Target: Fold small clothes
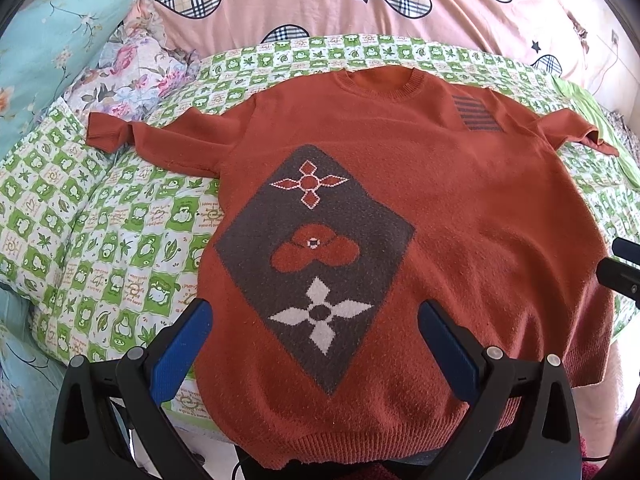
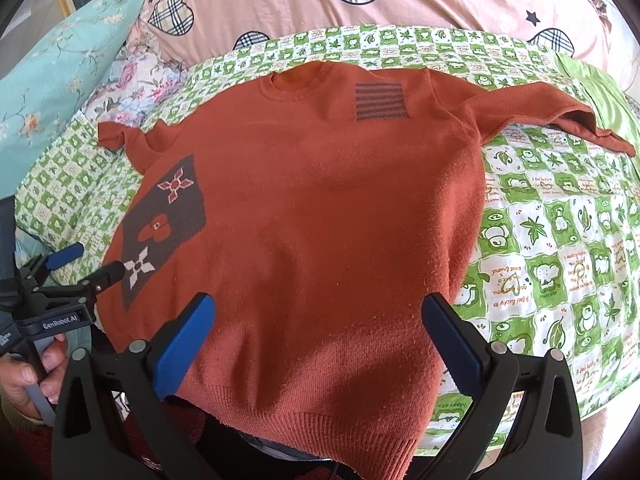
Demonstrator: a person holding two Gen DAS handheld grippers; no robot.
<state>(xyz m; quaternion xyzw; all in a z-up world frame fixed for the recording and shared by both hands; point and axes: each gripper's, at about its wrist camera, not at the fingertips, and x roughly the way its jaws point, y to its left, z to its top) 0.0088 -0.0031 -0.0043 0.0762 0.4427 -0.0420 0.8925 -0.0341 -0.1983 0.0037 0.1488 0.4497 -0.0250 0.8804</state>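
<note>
A rust-orange knit sweater (image 1: 440, 208) lies flat, front up, on a green-and-white checked quilt (image 1: 100, 240), neck at the far side, both short sleeves spread out. It bears a grey diamond with flower motifs (image 1: 316, 248) and a striped patch (image 1: 476, 114). It also shows in the right wrist view (image 2: 320, 220). My left gripper (image 1: 316, 320) is open above the sweater's lower left part, near the hem. My right gripper (image 2: 320, 316) is open above the lower right part, near the hem. Neither holds anything.
A pink duvet with plaid hearts (image 1: 320, 0) lies beyond the quilt. A teal floral pillow (image 1: 52, 40) and a floral cover (image 1: 132, 76) lie at the far left. The left gripper and the hand holding it (image 2: 60, 288) show at the right view's left edge.
</note>
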